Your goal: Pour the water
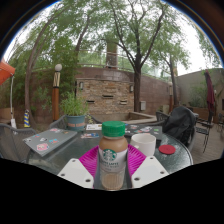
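A glass Starbucks bottle with a green cap and light brown liquid stands upright between my fingers. My gripper is shut on it, the pink pads pressing on both of its sides. A white cup stands on the table just beyond the right finger, close behind the bottle. The bottle's base is hidden below the fingers, so I cannot tell whether it rests on the table.
A glass patio table spreads ahead. A small pink item lies on its left, a red item on its right. A potted plant stands at the far left, a dark bag at the far right. A brick wall and trees lie beyond.
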Motion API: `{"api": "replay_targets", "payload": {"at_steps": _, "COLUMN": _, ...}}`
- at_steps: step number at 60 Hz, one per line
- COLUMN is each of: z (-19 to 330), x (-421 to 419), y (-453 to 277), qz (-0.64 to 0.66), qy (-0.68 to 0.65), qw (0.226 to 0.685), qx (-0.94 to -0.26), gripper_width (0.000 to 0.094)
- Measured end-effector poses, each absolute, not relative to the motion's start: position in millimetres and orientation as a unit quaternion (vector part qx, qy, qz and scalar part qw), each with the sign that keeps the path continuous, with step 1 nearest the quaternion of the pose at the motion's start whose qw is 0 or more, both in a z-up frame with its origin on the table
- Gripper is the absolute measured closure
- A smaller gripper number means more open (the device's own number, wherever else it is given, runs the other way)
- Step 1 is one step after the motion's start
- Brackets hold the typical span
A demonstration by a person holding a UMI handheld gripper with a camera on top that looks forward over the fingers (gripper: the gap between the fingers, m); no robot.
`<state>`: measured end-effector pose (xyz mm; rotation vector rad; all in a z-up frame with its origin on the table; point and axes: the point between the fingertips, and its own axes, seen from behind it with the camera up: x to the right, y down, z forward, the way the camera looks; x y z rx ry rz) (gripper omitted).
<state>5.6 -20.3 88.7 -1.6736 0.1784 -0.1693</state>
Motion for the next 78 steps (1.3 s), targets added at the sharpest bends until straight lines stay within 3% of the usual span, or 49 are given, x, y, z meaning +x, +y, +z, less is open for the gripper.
{"api": "replay_targets", "payload": {"at_steps": 7, "z": 87, "x": 8, "y": -19, "qz": -0.068, "qy": 0.081, "qw": 0.665, "qx": -0.739, "gripper_width": 0.0596}}
{"api": "replay_targets", "payload": {"at_steps": 8, "z": 87, "x": 7, "y": -18, "qz": -0.065, "qy": 0.079, "qw": 0.666, "qx": -0.739, "gripper_width": 0.0636}}
{"api": "replay_targets", "payload": {"at_steps": 16, "z": 87, "x": -4, "y": -16, "qz": -0.044, "qy": 0.068, "qw": 0.661, "qx": -0.746, "gripper_width": 0.0636}}
{"api": "replay_targets", "payload": {"at_steps": 27, "z": 124, "x": -4, "y": 18, "qz": 0.163, "qy": 0.202, "qw": 0.653, "qx": -0.711, "gripper_width": 0.0635}}
{"api": "replay_targets", "payload": {"at_steps": 34, "z": 133, "x": 16, "y": 44, "qz": 0.353, "qy": 0.345, "qw": 0.581, "qx": -0.647, "gripper_width": 0.0636}}
{"api": "replay_targets", "payload": {"at_steps": 47, "z": 155, "x": 48, "y": 58, "qz": 0.616, "qy": 0.516, "qw": 0.419, "qx": -0.421, "gripper_width": 0.0637}}
{"api": "replay_targets", "payload": {"at_steps": 60, "z": 164, "x": 72, "y": 54, "qz": 0.672, "qy": 0.563, "qw": 0.354, "qx": -0.325, "gripper_width": 0.0637}}
{"api": "replay_targets", "payload": {"at_steps": 71, "z": 179, "x": 56, "y": 42, "qz": 0.685, "qy": 0.569, "qw": 0.333, "qx": -0.310, "gripper_width": 0.0637}}
{"api": "replay_targets", "payload": {"at_steps": 78, "z": 169, "x": 70, "y": 11, "qz": 0.687, "qy": 0.562, "qw": 0.326, "qx": -0.325, "gripper_width": 0.0636}}
